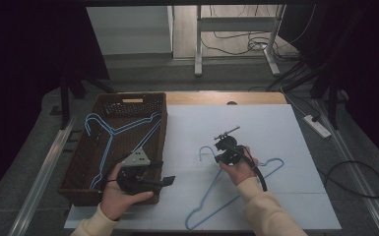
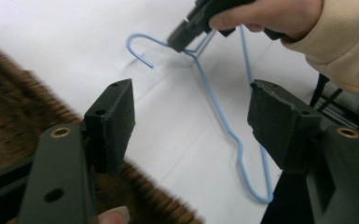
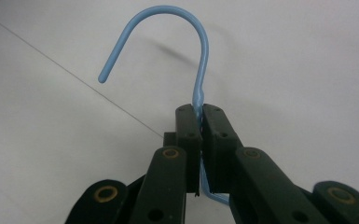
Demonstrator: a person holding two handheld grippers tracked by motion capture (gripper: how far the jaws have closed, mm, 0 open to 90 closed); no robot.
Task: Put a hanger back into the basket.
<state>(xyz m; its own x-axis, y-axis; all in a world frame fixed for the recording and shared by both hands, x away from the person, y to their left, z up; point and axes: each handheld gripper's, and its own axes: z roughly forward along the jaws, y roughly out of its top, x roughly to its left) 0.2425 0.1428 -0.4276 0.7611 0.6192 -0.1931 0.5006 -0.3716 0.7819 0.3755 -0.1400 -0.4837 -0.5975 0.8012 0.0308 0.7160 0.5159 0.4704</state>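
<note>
Unmarked right tool (image 3: 199, 135), blue hanger (image 3: 200, 56)

To my left the wicker basket (image 1: 128, 105) walls off the table's edge, its tall rim just beside my left gripper (image 1: 163, 181). The white sheet (image 1: 256, 128) ahead lies open; the blue hanger (image 1: 226, 196) crosses the middle, beneath my right gripper (image 1: 220, 157).

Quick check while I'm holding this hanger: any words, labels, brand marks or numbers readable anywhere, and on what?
None can be read.
The blue hanger in the right gripper, the wicker basket, the white table sheet and the left gripper show no print.
</note>
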